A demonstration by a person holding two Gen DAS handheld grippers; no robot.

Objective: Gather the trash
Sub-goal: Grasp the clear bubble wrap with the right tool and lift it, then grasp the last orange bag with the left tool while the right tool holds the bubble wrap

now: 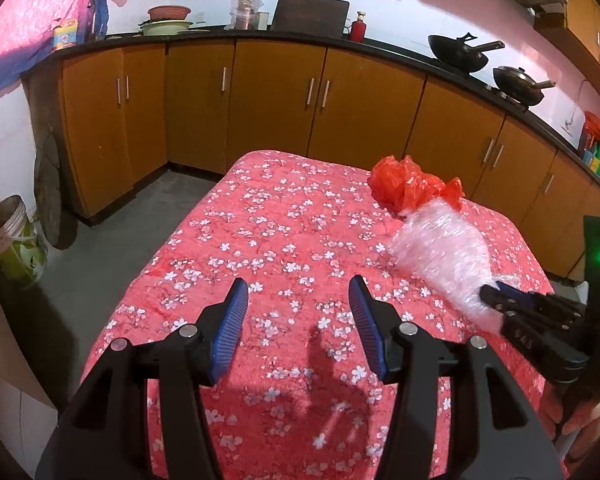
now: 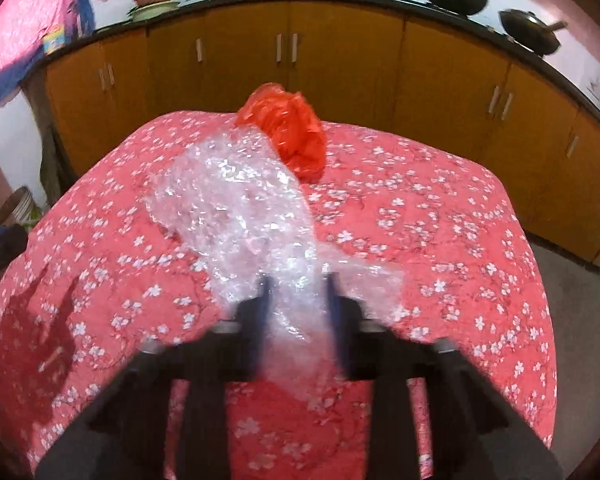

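Note:
A sheet of clear bubble wrap [image 1: 440, 254] lies on the red flowered tablecloth [image 1: 260, 220]. A crumpled red plastic bag [image 1: 408, 188] sits at its far end, touching it. My right gripper [image 2: 298, 280] has its fingers on both sides of the near end of the bubble wrap [image 2: 240, 204], with the wrap between them; the view is blurred. The red bag [image 2: 288, 136] lies beyond. From the left wrist view the right gripper [image 1: 496, 294] is at the wrap's near end. My left gripper [image 1: 298, 294] is open and empty above the cloth, left of the wrap.
Orange kitchen cabinets [image 1: 276, 96] under a dark counter run behind and to the right of the table. Two black woks [image 1: 460, 54] stand on the counter. A bucket [image 1: 14, 240] stands on the floor at the left.

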